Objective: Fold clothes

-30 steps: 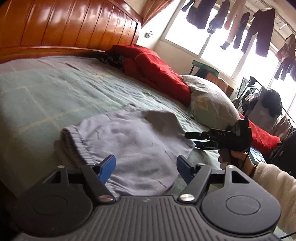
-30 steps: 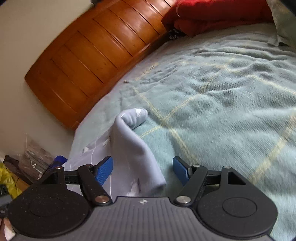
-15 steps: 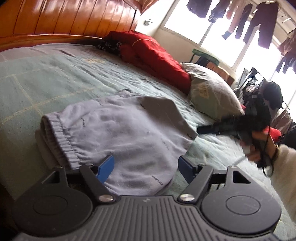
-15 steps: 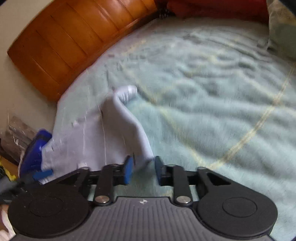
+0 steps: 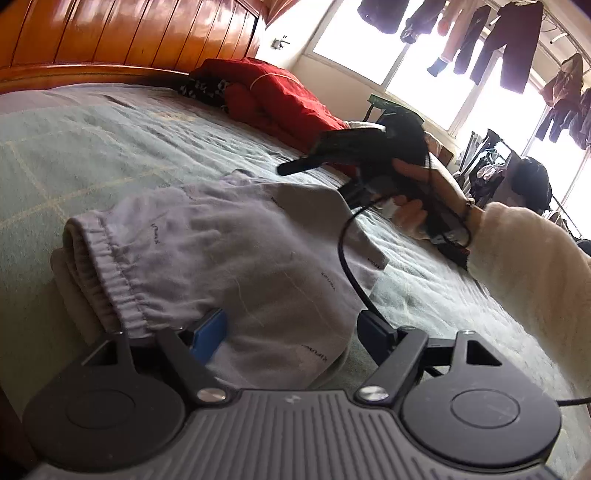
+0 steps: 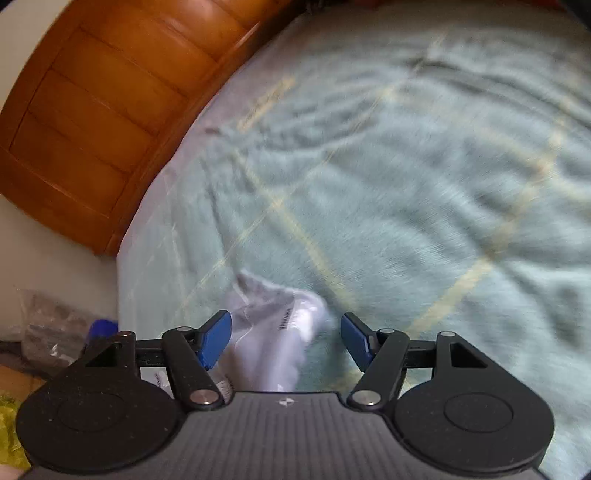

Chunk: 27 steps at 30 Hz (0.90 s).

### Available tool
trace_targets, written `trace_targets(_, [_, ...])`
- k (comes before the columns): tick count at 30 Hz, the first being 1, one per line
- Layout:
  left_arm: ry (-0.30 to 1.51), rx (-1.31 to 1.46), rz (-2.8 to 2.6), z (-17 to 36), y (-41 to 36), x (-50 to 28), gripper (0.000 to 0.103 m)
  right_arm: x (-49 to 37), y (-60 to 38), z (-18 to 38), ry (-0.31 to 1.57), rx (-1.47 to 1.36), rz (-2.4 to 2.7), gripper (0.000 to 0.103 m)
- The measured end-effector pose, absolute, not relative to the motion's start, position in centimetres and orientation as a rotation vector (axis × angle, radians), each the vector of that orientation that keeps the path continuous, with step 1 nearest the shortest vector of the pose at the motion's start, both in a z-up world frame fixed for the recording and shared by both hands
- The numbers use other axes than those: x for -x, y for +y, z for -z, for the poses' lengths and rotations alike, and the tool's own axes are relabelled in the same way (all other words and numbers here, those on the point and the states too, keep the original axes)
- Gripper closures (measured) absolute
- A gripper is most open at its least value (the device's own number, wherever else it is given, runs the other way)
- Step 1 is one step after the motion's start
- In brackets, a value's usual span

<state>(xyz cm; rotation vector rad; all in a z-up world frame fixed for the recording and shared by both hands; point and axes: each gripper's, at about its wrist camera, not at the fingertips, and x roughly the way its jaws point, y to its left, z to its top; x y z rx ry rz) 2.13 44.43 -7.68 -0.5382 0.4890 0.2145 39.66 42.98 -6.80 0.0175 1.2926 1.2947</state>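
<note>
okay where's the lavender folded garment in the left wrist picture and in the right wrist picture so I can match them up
Left wrist view: the lavender garment fills the lower middle, lying on the green blanket, its near edge between the left gripper pads.
Right wrist view: only a blurred corner shows at bottom centre, between the open right gripper pads.
Shared landmark: the wooden headboard, upper left in both.

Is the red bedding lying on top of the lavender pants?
No, the red bedding sits far back near the headboard, apart from the lavender pants in front.
</note>
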Motion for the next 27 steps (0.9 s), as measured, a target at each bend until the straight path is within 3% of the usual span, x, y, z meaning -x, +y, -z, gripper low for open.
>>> trace_targets(1, [0.484,0.54,-0.212,7.8,44.5,-2.1,0.025,-39.5,43.6,7.1,1.299,-0.005,-1.303,0.043])
trace_targets(3, [0.474,0.547,-0.208,7.9,44.6,-1.9,0.025,-39.1,44.0,7.1,1.257,0.04,-1.303,0.081])
trace_targets(6, [0.465,0.556,-0.202,8.0,44.7,-1.7,0.025,-38.1,43.8,6.2,1.115,0.091,-1.343,0.087])
trace_targets(11, [0.454,0.553,-0.204,8.0,44.5,-1.2,0.025,-36.6,43.0,4.4,0.846,0.141,-1.449,0.088])
trace_targets(13, [0.451,0.555,-0.204,8.1,44.5,-1.2,0.025,-37.2,43.6,5.8,0.91,0.201,-1.382,0.086])
trace_targets(18, [0.458,0.551,-0.206,7.9,44.5,-1.3,0.025,-38.2,42.5,5.8,0.948,0.139,-1.289,0.066])
trace_targets(27, [0.436,0.576,-0.189,6.9,44.7,-0.3,0.021,-33.8,38.3,3.0,0.827,0.244,-1.463,0.066])
